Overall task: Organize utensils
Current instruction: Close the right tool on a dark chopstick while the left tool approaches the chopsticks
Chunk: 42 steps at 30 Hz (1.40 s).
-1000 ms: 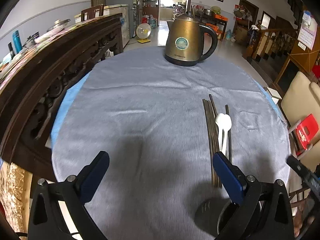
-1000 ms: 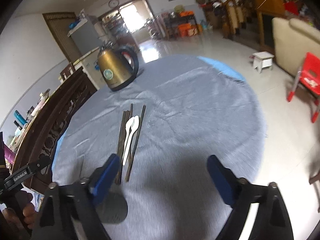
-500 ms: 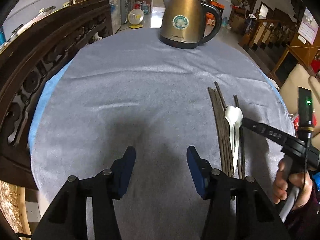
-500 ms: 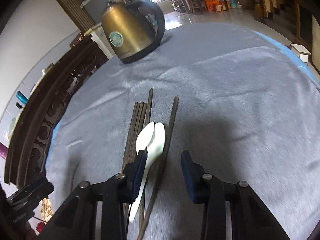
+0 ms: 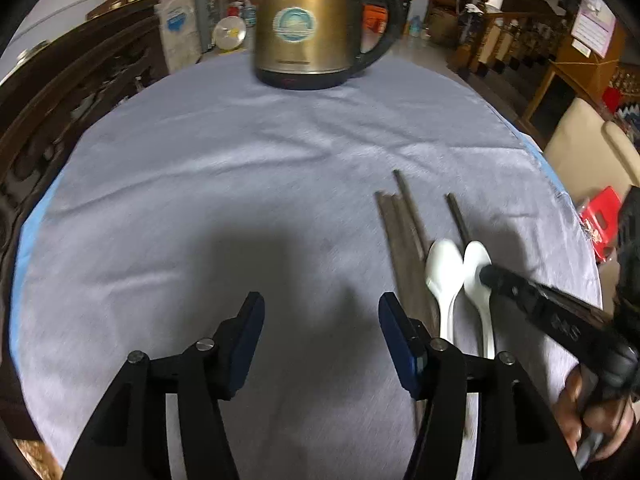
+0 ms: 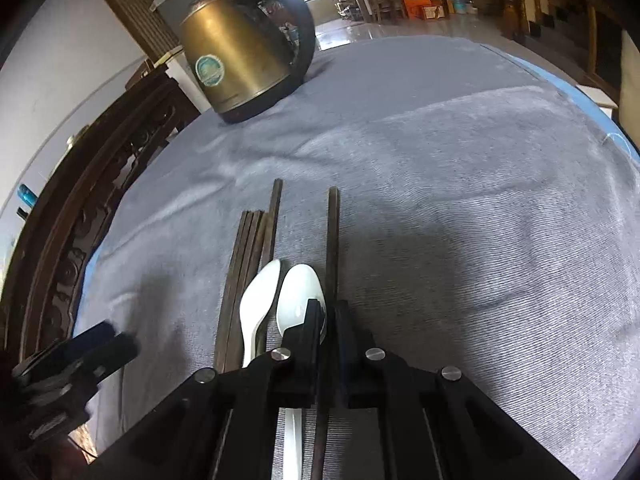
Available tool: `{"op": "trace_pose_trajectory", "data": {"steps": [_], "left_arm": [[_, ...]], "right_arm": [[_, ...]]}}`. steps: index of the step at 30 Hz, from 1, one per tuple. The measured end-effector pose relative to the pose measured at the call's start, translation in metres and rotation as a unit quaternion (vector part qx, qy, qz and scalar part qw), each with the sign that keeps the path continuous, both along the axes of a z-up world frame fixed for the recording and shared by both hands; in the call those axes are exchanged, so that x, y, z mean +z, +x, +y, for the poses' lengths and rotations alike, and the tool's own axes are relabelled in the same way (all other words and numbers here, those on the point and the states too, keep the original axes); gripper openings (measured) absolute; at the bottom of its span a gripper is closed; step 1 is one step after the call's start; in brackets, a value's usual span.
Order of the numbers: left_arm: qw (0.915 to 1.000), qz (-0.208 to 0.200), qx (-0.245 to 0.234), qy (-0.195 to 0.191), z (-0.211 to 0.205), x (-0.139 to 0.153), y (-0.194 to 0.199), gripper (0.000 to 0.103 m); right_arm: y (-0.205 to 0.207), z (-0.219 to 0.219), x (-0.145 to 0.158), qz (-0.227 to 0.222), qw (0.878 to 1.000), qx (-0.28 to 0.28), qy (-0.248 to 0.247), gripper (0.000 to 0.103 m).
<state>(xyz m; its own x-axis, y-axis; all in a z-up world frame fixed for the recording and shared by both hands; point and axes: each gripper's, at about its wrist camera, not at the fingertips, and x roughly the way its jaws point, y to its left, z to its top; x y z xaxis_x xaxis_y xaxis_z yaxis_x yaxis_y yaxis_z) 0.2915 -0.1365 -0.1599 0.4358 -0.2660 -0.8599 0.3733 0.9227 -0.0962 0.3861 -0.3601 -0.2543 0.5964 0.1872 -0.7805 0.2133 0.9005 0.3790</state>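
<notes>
Jaws of right gripper (image 6: pixel 326 314) have just closed, nipping right spoon (image 6: pixel 298 296) rim beside lone chopstick (image 6: pixel 332 232), toward surface's right edge. Left gripper (image 5: pixel 320 320) jaws apart, empty. Risk: thin edge-grip may slip; chopstick may drag along.

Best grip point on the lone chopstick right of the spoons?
Grip the lone chopstick on its bare far stretch beyond the spoons, coming from above with fingers across its width. It lies flat on the cloth; nearer in, a spoon bowl crowds it. Its right side is open.
</notes>
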Motion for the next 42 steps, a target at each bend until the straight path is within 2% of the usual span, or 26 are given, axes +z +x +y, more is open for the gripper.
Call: {"op": "trace_pose_trajectory", "data": {"steps": [4,6,8,13,15,18,20,22,26,31,34,37,42], "left_arm": [[0.9999,0.011,-0.009,0.004,-0.021,-0.010,0.024,0.061],[0.9996,0.025,-0.011,0.006,-0.030,-0.018,0.035,0.061],[0.9992,0.037,-0.008,0.007,-0.036,-0.026,0.044,0.061],[0.9998,0.013,-0.010,0.010,-0.042,-0.027,0.049,0.066],[0.9995,-0.008,-0.012,0.028,-0.042,-0.029,0.049,0.081],[0.9996,-0.007,-0.011,0.024,-0.035,-0.031,0.054,0.085],[0.9978,-0.018,-0.005,0.063,-0.032,-0.034,0.056,0.088],[0.9974,-0.024,-0.012,0.066,-0.026,-0.033,0.053,0.088],[0.9993,0.013,0.006,0.036,-0.016,-0.030,0.056,0.086],[0.9997,0.002,-0.023,0.009,-0.040,-0.022,0.051,0.086],[0.9982,-0.012,-0.036,0.046,-0.052,-0.030,0.050,0.090],[0.9992,0.009,-0.022,0.031,-0.041,-0.031,0.057,0.090],[0.9985,0.012,0.000,0.054,0.003,-0.030,0.053,0.090]], "right_arm": [[0.003,-0.015,0.005,0.001,1.000,-0.006,0.029,0.009],[0.010,-0.021,0.008,0.003,0.999,-0.011,0.031,0.017],[0.015,-0.025,0.012,0.003,0.999,-0.017,0.030,0.030],[0.023,-0.025,0.018,-0.004,1.000,-0.011,0.018,0.031],[0.026,-0.024,0.017,-0.001,1.000,-0.008,0.012,0.031],[0.029,-0.024,0.014,0.006,1.000,-0.009,0.008,0.031],[0.033,-0.024,0.013,0.008,1.000,-0.009,0.004,0.031],[0.034,-0.024,0.013,0.007,1.000,-0.008,0.001,0.031],[0.037,-0.024,0.015,0.005,1.000,-0.006,-0.007,0.031],[0.041,-0.025,0.014,0.007,1.000,-0.010,-0.006,0.031],[0.040,-0.024,0.014,0.010,1.000,-0.007,-0.012,0.031],[0.037,-0.027,0.014,0.011,1.000,-0.008,-0.010,0.031],[0.039,-0.028,0.018,0.006,1.000,-0.006,-0.018,0.031]]}}
